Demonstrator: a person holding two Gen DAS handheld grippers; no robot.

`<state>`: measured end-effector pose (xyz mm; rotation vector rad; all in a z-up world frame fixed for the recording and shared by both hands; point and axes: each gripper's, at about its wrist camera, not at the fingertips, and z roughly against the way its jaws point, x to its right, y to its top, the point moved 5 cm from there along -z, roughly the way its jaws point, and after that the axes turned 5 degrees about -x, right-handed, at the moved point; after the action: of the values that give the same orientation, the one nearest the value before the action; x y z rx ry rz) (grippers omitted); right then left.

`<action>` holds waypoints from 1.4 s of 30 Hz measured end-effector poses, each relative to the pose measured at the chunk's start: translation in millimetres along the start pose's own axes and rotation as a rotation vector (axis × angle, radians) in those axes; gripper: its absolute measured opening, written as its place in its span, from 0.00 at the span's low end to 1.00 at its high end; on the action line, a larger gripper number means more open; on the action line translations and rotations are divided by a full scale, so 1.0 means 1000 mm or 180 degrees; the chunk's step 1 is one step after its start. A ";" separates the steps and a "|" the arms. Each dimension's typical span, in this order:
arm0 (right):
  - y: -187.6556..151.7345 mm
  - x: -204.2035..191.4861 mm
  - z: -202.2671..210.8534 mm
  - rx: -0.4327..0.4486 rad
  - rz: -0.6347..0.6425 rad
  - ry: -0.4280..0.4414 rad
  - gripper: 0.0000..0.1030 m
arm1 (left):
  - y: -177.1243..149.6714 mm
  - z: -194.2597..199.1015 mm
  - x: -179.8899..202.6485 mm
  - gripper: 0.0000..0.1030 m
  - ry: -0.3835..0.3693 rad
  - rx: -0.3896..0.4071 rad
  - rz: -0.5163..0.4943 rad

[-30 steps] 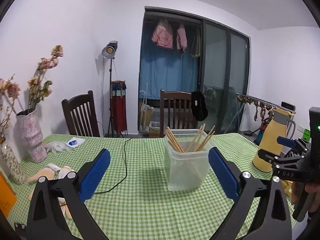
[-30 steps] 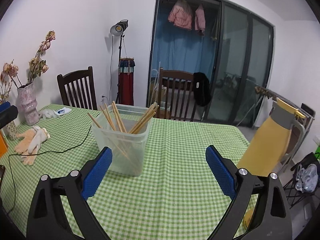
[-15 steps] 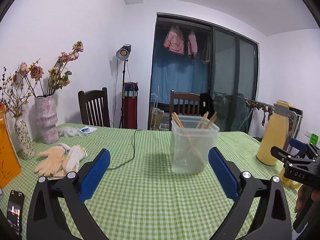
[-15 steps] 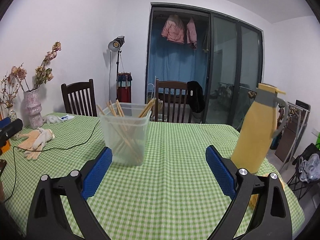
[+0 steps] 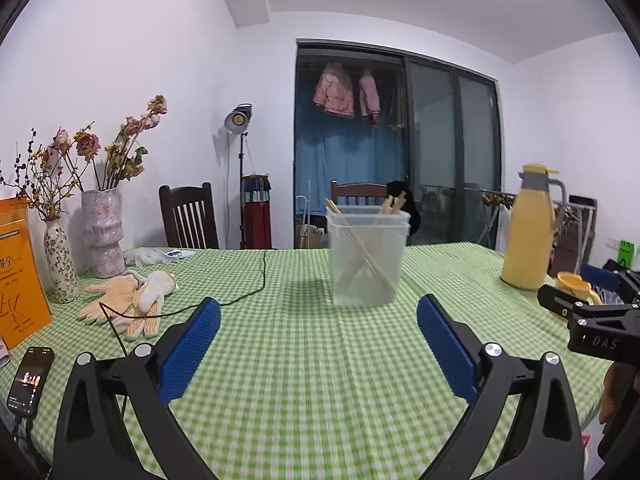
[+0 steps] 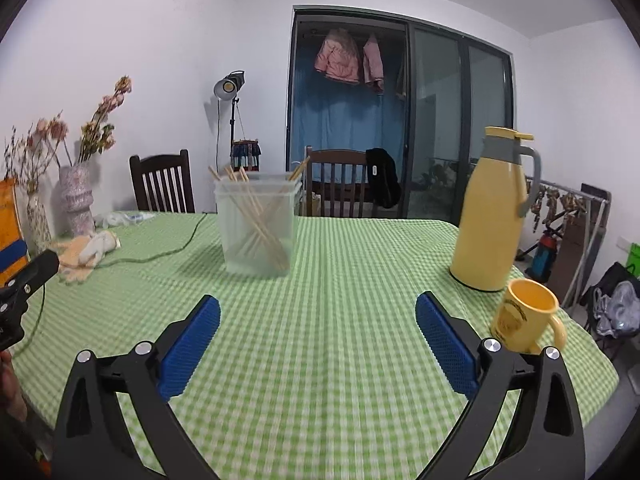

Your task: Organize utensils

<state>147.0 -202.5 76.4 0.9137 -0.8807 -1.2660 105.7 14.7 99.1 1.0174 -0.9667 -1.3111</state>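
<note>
My left gripper (image 5: 319, 346) is matte black plastic: two triangular cut-out arms, each with a pair of silver screws, ending in blue textured pads (image 5: 189, 350). My right gripper (image 6: 318, 342) is built the same; seen from the left camera, its black body carries white "DAS" lettering, with bare skin of my right hand (image 5: 610, 394) below.

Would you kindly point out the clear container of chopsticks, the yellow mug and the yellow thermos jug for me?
clear container (image 6: 256, 248), right wrist view, on its front wall.
yellow mug (image 6: 520, 320), right wrist view, on its outer side below the rim.
yellow thermos jug (image 6: 490, 216), right wrist view, on the middle of its body.
</note>
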 end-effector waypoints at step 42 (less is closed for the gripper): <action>-0.111 -0.005 0.109 0.0334 -0.0083 -0.0283 0.91 | -0.103 0.115 0.024 0.93 -0.0059 0.0211 -0.0134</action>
<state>3.5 -213.9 16.7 0.9598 -1.0160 -1.3007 -32.5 -13.4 32.5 1.0829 -1.0134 -1.3326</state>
